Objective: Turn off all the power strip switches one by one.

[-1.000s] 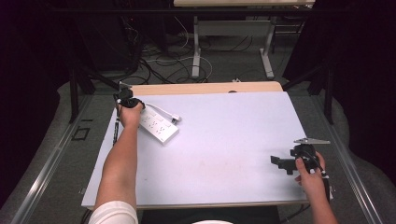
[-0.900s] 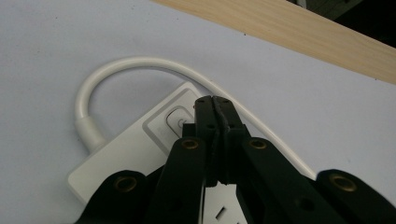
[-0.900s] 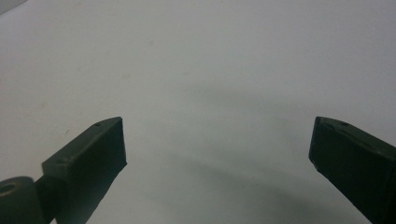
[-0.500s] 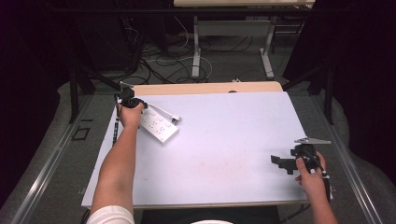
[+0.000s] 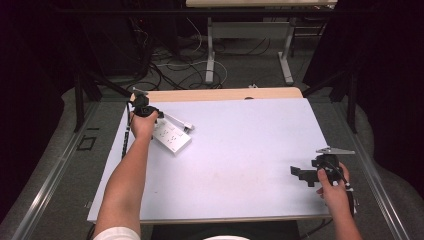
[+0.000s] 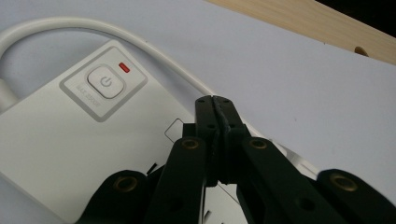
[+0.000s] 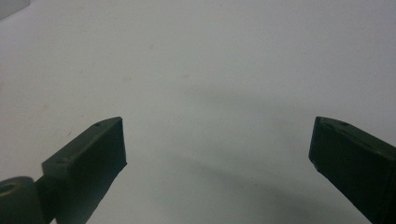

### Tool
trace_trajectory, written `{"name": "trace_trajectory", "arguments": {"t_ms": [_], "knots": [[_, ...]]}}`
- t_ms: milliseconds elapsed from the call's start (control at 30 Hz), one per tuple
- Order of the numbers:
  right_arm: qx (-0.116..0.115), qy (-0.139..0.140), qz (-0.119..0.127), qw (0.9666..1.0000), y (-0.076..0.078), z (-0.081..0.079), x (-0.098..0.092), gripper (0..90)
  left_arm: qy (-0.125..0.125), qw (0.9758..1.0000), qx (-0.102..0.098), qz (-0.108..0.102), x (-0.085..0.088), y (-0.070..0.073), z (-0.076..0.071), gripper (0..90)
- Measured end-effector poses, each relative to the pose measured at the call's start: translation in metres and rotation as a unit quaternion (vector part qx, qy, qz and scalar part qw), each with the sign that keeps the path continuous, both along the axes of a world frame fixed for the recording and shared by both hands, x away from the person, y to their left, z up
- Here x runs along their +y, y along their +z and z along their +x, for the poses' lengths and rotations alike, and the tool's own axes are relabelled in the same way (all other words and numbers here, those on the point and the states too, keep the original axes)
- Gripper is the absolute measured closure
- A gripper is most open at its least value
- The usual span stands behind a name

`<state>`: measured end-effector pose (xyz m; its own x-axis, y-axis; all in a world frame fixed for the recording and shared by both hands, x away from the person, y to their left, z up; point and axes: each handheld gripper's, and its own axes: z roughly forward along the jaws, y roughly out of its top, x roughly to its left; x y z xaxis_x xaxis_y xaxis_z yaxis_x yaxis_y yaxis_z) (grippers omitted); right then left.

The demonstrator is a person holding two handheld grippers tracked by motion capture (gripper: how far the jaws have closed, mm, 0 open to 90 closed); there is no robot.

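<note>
A white power strip (image 5: 172,137) lies at the far left of the white tabletop (image 5: 240,145), its white cable (image 5: 175,120) looping off its far end. In the left gripper view the power strip (image 6: 70,140) shows a round power button (image 6: 106,82) and a small red light (image 6: 123,67). My left gripper (image 5: 146,114) hovers over the near-left end of the strip. Its black jaws (image 6: 215,101) are pressed together with nothing between them. My right gripper (image 5: 300,175) rests low at the near right of the table. It stands open (image 7: 217,140) over bare white surface.
A strip of wood (image 5: 220,94) runs along the table's far edge. Beyond it are desk legs (image 5: 210,55) and tangled floor cables (image 5: 170,70). A black cable (image 5: 126,135) hangs along the table's left edge. The table's right edge lies close to my right hand (image 5: 334,187).
</note>
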<state>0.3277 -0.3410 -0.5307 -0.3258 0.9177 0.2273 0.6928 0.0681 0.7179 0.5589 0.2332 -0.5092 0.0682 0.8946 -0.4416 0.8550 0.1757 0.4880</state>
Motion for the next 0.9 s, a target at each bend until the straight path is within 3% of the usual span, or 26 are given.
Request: {"name": "trace_trajectory", "arguments": {"t_ms": [67, 100, 200, 500, 733, 867, 900], "knots": [[-0.001, 0.001, -0.001, 1.0, 0.0, 0.0, -0.001, 3.3, -0.002, 1.0, -0.002, -0.006, -0.001, 0.0, -0.001, 90.0], [-0.001, -0.002, 0.0, 1.0, 0.0, 0.0, -0.001, 3.3, -0.007, 0.9999, 0.007, -0.005, -0.002, 0.001, -0.001, 90.0], [-0.001, -0.001, 0.0, 1.0, 0.0, 0.0, -0.001, 3.3, -0.002, 1.0, 0.003, -0.009, -0.003, -0.001, -0.002, 90.0], [-0.001, 0.001, -0.002, 1.0, -0.001, 0.001, 0.0, 3.3, 0.009, 0.9996, 0.015, -0.023, 0.0, -0.012, -0.006, 90.0], [0.001, 0.0, -0.001, 1.0, 0.0, 0.0, 0.0, 3.3, -0.003, 0.9997, 0.013, -0.018, -0.002, -0.012, -0.006, 90.0], [0.001, 0.0, -0.001, 1.0, 0.0, 0.0, 0.0, 3.3, -0.003, 0.9995, 0.022, -0.02, -0.004, -0.015, -0.006, 90.0], [-0.002, 0.001, -0.003, 1.0, -0.001, 0.001, -0.001, 3.3, -0.004, 0.9997, 0.021, -0.009, -0.004, -0.016, -0.006, 90.0]]}}
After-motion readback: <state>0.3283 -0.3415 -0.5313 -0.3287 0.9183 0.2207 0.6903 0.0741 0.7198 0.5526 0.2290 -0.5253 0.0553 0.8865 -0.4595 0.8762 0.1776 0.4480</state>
